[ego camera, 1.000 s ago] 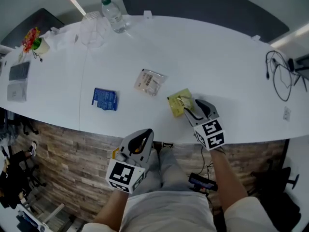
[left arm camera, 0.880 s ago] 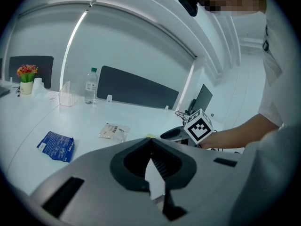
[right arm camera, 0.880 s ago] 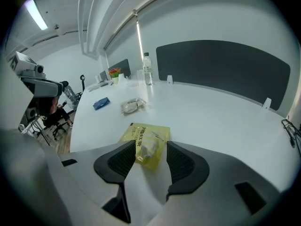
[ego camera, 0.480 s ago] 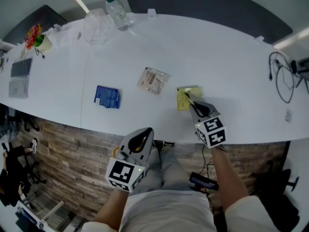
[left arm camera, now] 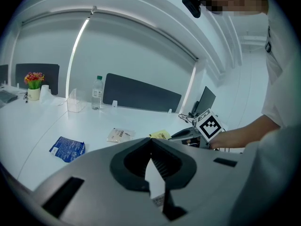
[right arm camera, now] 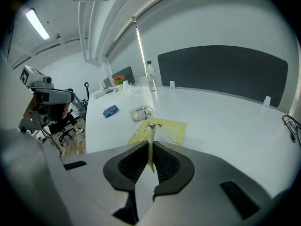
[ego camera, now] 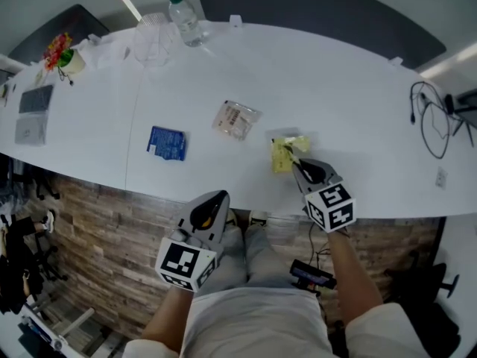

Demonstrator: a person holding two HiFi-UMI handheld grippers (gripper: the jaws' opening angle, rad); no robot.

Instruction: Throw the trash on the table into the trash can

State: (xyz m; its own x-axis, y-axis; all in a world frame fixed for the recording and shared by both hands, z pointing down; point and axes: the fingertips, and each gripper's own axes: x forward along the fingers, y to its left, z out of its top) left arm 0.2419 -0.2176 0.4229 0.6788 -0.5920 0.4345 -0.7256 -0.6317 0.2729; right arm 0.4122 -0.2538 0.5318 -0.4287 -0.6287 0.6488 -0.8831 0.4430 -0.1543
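Observation:
A yellow wrapper (ego camera: 283,154) lies near the table's front edge, one side lifted off the white table (ego camera: 350,110). My right gripper (ego camera: 291,155) is shut on that wrapper (right arm camera: 165,128); its jaws have just closed, with the thin edge pinched between them. A blue packet (ego camera: 165,142) and a clear packet (ego camera: 235,118) lie flat to the left. My left gripper (ego camera: 209,212) hangs below the table edge, shut with nothing in it (left arm camera: 151,141). No trash can shows in any view.
A water bottle (ego camera: 183,19), a clear cup (ego camera: 153,39) and a small flower pot (ego camera: 61,57) stand at the far left back. Black cables (ego camera: 428,114) lie at the right end. A dark screen panel (right arm camera: 221,72) runs behind the table.
The right jaws, open around the yellow wrapper a second ago, have shut on it and raised its edge off the table. The left gripper has drifted slightly lower in the head view.

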